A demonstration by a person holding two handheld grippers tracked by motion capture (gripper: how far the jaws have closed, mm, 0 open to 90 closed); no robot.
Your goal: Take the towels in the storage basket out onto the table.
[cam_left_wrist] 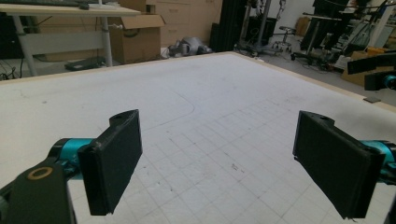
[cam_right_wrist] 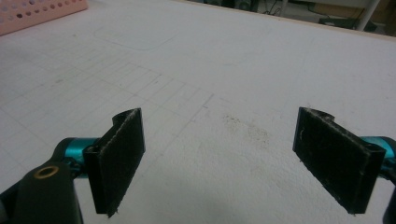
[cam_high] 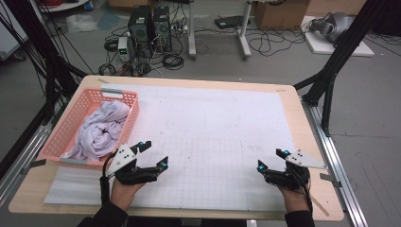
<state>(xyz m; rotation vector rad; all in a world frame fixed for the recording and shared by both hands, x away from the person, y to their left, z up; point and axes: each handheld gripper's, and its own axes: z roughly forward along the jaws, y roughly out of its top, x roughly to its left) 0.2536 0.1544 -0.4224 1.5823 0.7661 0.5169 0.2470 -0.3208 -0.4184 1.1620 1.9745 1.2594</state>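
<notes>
Nearest the person, both grippers rest low over the white gridded mat (cam_high: 213, 137) with their jaws spread wide and nothing between them: the left gripper (cam_high: 152, 153) sits just beside the near corner of the pink basket (cam_high: 54, 137), the right gripper (cam_high: 272, 160) well apart from it toward the table's right edge. In the left gripper view the black pads (cam_left_wrist: 114, 161) frame only bare mat, and the same holds for the pads (cam_right_wrist: 116, 158) in the right gripper view, where a corner of the basket shows far off at top left. The likeliest trouble, as I judge it, comes from the basket's light plastic build: if the left gripper bites the cloth and pulls sideways rather than up, the basket may slide or tip with it, or the fabric may snag on the perforated wall. A shallow pinch could also catch just one thin fold, so the garment slips free partway out. The garment (cam_high: 101, 130) itself lies crumpled inside the basket at the table's left, a pale lilac-white cloth heaped in soft folds, bulging above the rim, one flap spilling toward the near wall; it looks thin, limp and easily bunched. Beyond the table, cables and computer towers (cam_high: 150, 26) sit on the floor.
</notes>
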